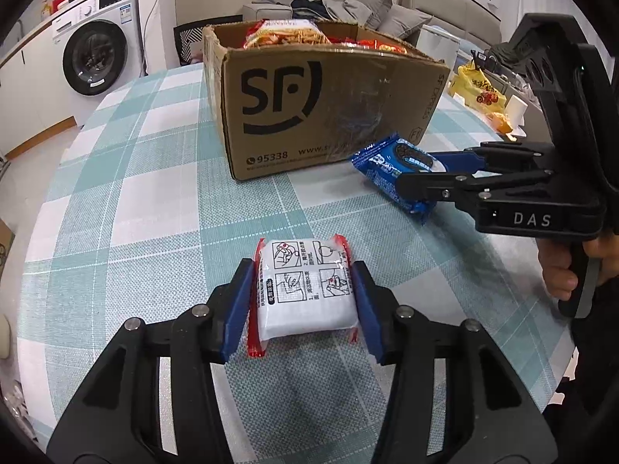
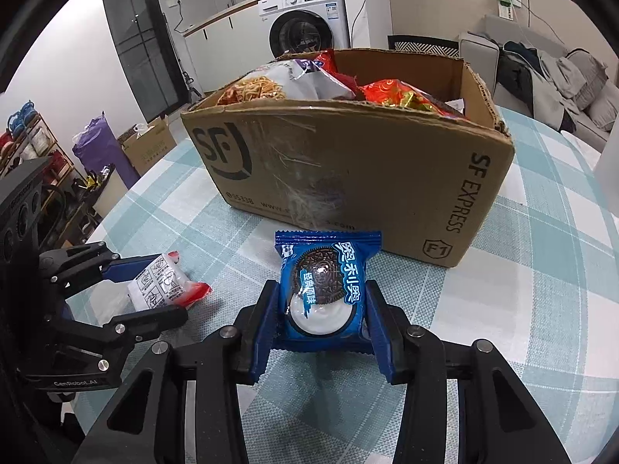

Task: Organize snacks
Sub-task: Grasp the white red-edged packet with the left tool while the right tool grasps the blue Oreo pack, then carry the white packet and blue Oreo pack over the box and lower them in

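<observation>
Here each tool [image 1: 302,294] [image 2: 322,319] clamps a packet [image 1: 305,290] [image 2: 323,290] on open tablecloth [image 1: 154,201] before the box [image 1: 321,112]

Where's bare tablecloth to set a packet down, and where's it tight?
Free: the checked cloth left of the cardboard box, out to the table's edge, and right of the box in the right wrist view. Tight: the strip before the box, with the white packet and blue cookie packet in both grippers.

Both grippers are black, with blue pads and silver screws: the left gripper [image 1: 301,301] and the right gripper [image 2: 323,323] (white "DAS" lettering at three o'clock in the left view).
</observation>
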